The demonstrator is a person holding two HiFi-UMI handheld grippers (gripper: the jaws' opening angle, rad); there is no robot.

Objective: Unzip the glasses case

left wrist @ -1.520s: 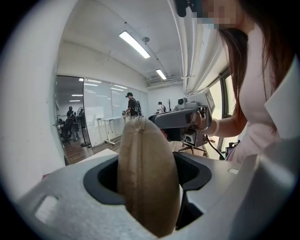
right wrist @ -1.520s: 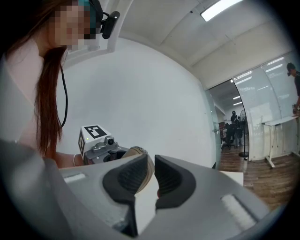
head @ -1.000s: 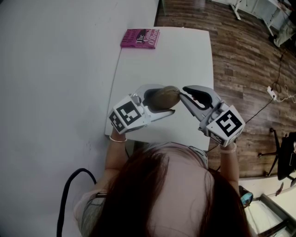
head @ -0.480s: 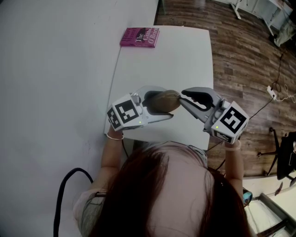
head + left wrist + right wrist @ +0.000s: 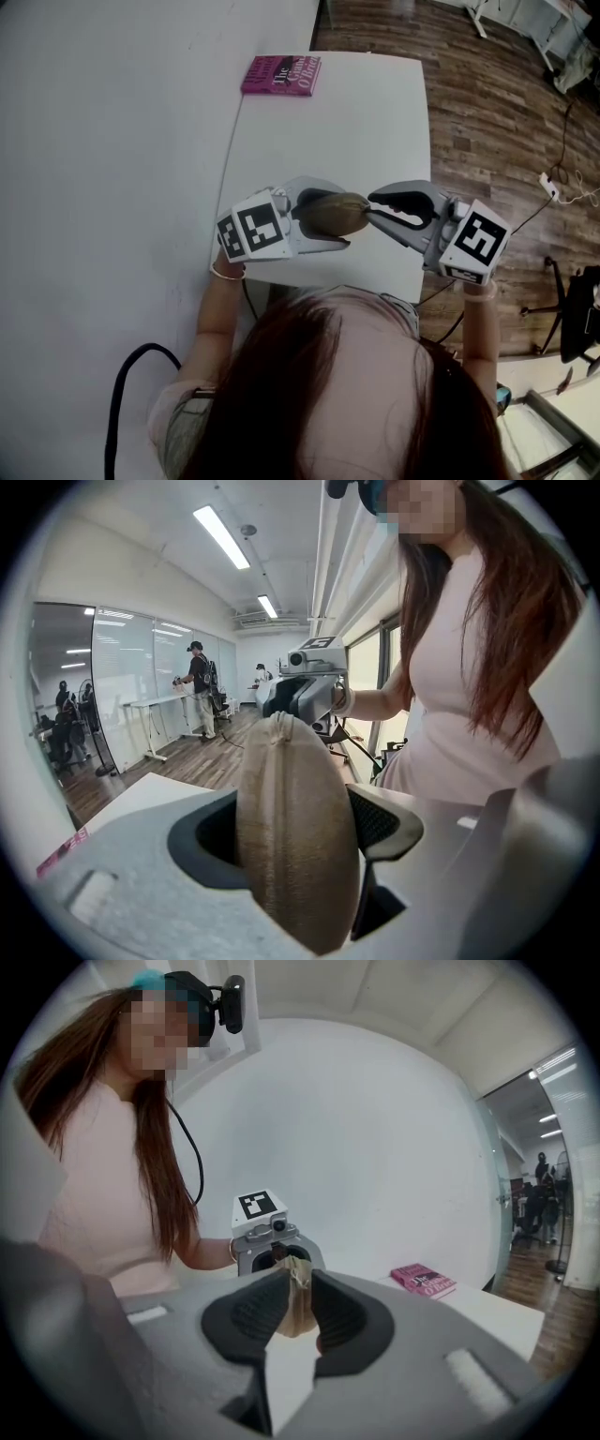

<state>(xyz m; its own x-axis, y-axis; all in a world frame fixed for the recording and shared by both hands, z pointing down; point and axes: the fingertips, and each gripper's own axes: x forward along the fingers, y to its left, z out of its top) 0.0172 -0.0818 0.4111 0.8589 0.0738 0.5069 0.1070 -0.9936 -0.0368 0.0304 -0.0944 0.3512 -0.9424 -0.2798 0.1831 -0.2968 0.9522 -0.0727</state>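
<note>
Left tool [image 5: 339,219]: jaws spread wide and clamped on the glasses case [image 5: 333,214], one pad on each broad side. It's a firm hold around the middle!

Left tool, own view [image 5: 300,827]: the tan case [image 5: 295,841] stands on edge between the dark pads, filling the gap, with its seam running up the middle towards the camera.

Right tool [image 5: 372,208]: coming in from the opposite side, tips right at the end of the case.

Right tool, own view [image 5: 298,1312]: jaws nearly together, pinching a small tan bit of the case's end [image 5: 297,1302] (whether that bit is the zip pull I can't tell).

Glasses case, position: caught between the two tools, over the near part of the white bench [image 5: 356,122], just in front of the person. Whether it touches the bench I can't make out.

Zip: no open gap shows along the seam in the left gripper view.

Marker cubes: one on each tool, both facing up in the head view.

Pink book [image 5: 281,75]: flat at the far left corner of the bench, well apart from the action. It's also in sight beyond the right tool's jaws [image 5: 424,1280].

Surroundings: wooden floor [image 5: 506,112] to the right of the bench.
</note>
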